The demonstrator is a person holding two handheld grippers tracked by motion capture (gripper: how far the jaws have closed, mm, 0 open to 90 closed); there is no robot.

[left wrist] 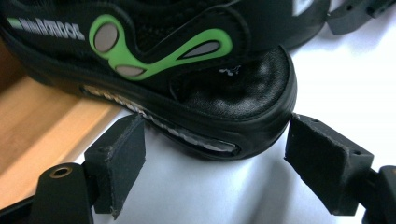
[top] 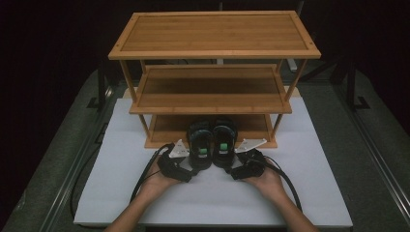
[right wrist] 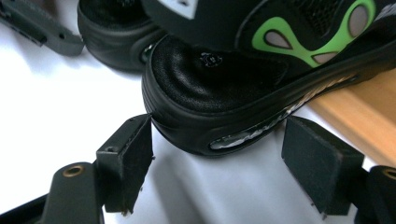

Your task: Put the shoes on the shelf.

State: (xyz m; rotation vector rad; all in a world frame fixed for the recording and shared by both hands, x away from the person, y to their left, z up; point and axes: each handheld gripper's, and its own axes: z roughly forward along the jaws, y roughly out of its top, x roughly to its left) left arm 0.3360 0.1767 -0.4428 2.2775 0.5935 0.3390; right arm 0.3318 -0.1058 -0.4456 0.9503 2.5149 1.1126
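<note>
Two black sandals with green trim lie side by side, toes on the lowest shelf (top: 164, 129) of a bamboo rack, heels on the white mat (top: 121, 188). My left gripper (top: 194, 167) sits behind the left sandal (top: 199, 142). In the left gripper view its jaws stand open, a pad (left wrist: 116, 163) at each side of the heel (left wrist: 233, 100), at most brushing it. My right gripper (top: 233, 170) sits the same way behind the right sandal (top: 225, 140), its open pads (right wrist: 322, 168) straddling the heel (right wrist: 205, 93). A hand holds each gripper from below.
The three-tier bamboo rack (top: 212, 36) stands at the back of the mat, its top and middle shelves (top: 210, 92) bare. Cables trail from both grippers toward the table's near edge. Dark grey table surface surrounds the mat.
</note>
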